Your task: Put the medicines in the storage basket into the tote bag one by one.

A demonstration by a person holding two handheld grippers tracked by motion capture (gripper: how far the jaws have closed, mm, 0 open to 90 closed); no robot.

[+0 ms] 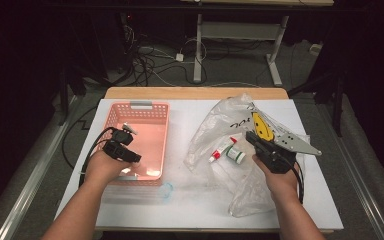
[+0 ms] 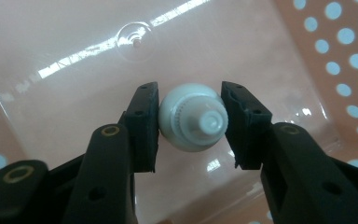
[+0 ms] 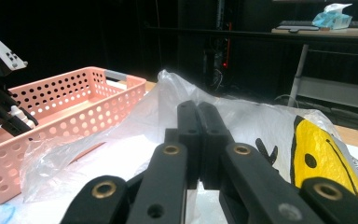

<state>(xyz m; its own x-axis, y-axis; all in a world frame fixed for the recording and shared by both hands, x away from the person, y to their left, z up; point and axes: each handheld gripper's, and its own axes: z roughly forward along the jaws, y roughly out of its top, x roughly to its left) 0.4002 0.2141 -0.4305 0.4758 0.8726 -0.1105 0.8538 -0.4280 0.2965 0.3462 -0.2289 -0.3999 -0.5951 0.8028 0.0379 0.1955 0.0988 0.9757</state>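
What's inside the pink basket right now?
Inside the pink basket, the left tongs grip a small white bottle just above its bare floor. The hand and tongs hide the basket's near left corner.

A lab or test room, kept dark beyond one lit table [image 1: 200,200]. Loose cables [image 1: 152,62] lay tangled on the grey floor [image 1: 40,150] behind it, beside the white legs of a height-adjustable desk [image 1: 240,30]. Another desk [image 3: 307,31] at the back carried a keyboard and a tissue pack. Metal rails [image 1: 370,170] ran along both sides of the table.
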